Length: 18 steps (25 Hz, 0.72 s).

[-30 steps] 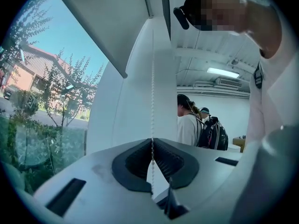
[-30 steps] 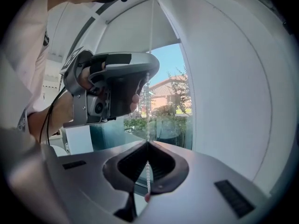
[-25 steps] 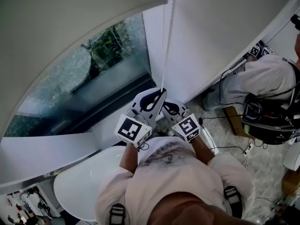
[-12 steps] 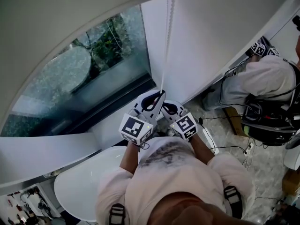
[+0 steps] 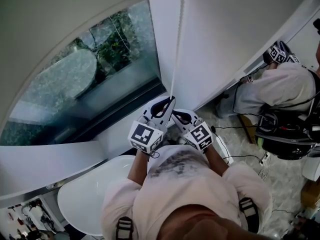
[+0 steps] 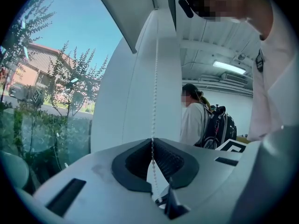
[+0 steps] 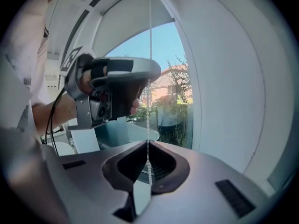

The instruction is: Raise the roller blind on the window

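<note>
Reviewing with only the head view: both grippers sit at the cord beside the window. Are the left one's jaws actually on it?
Observer: Yes. The left gripper view shows the left gripper shut on the bead chain, with the beads pinched between its jaws.
Operator: And the right one?
Observer: The right gripper is shut on the bead chain too, as its own view shows.
Operator: Any chain below the grip?
Observer: A short length hangs below the left jaws.

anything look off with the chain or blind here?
Nothing stands out. The bead chain runs straight up from the left gripper and right gripper, both shut on it. Roller blind looks undamaged.
</note>
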Tool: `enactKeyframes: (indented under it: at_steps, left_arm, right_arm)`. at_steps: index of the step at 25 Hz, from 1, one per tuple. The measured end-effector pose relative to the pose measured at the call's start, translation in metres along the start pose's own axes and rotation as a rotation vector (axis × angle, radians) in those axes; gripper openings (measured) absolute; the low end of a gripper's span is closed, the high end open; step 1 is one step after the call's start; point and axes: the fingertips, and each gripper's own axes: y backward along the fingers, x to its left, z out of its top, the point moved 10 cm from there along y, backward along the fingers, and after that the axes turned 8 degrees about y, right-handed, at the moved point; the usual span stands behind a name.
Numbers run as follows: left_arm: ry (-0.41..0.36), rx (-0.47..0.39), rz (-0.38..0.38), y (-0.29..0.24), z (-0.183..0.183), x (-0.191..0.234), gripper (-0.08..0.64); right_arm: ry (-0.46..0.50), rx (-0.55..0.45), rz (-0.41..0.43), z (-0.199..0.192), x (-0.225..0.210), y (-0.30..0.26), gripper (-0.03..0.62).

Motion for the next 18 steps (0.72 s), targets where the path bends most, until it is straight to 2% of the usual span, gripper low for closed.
enactKeyframes:
  at_steps: [4,10,13,18]
  left_arm:
    - [-0.001,-0.005,0.004,0.001,0.001,0.003,0.015]
    - [-0.002,-0.009,0.005,0.0,0.001,0.001,0.015]
    - [0.0,-0.011,0.009,-0.001,0.001,0.002,0.015]
    - [-0.003,-0.011,0.012,0.0,0.0,0.002,0.015]
  right_arm:
    - [-0.035,-0.083,-0.027,0.02,-0.007,0.016,0.064]
    - [-0.003,-0.207,-0.053,0.074,-0.019,0.046,0.066]
    - [0.028,-0.251,-0.047,0.102,-0.023,0.054,0.141]
    - [0.068,-0.322,-0.06,0.145,-0.025,0.064,0.144]
